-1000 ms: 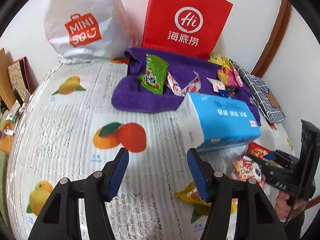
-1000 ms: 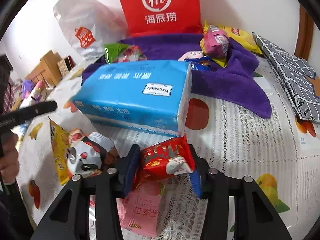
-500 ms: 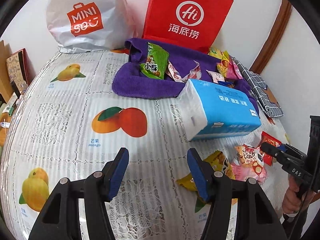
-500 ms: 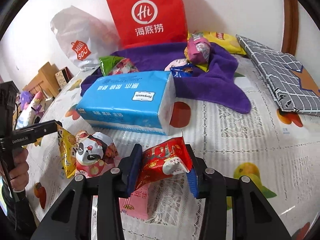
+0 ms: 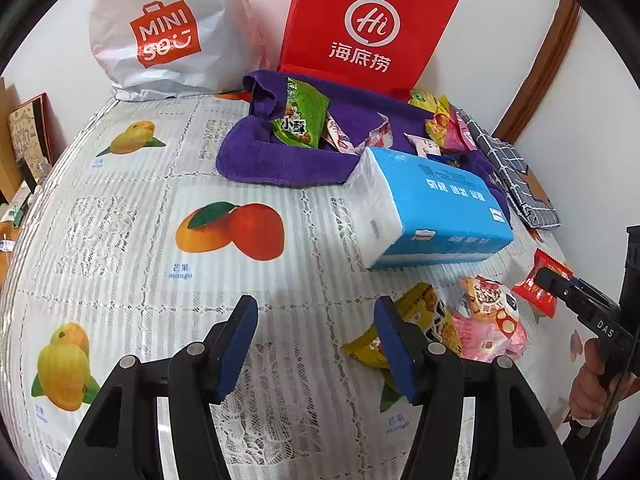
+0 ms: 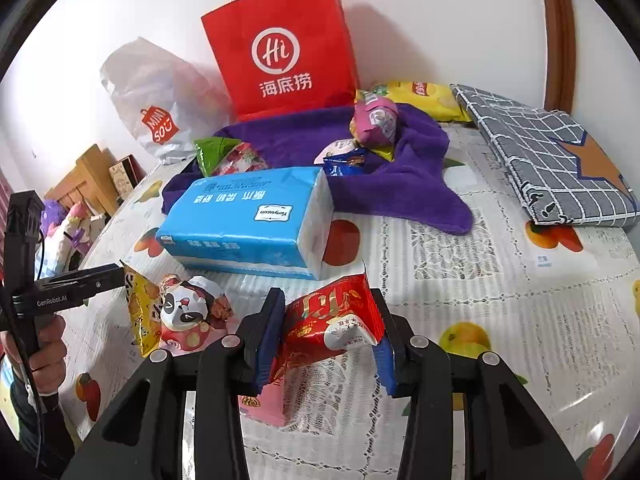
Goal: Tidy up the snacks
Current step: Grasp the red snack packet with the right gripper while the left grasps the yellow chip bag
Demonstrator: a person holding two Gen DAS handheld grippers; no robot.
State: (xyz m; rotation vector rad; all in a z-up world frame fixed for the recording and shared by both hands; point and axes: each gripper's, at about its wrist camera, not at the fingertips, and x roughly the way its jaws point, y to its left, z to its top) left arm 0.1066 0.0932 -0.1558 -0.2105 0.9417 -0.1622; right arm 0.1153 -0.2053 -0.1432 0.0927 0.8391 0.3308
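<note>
One red snack packet (image 6: 328, 324) sat clamped in the just-closed right gripper (image 6: 326, 336), the purple towel (image 6: 400, 188) lying ahead beyond the tissue pack (image 6: 248, 220); the left gripper (image 5: 316, 344) gaped empty.

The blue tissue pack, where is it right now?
The tissue pack lies mid-table in the right wrist view, its far edge against the purple towel, with the panda snack in front of it to the left.

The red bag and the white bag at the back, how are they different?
The red bag is stiff paper with flat sides and thin handles, and it stands upright; the white bag is soft and crinkly and slumps in a rounded heap. The red bag has a white round "Hi" logo, while the white bag has a red "MINISO" logo. Both stand against the wall at the back of the table.
</note>
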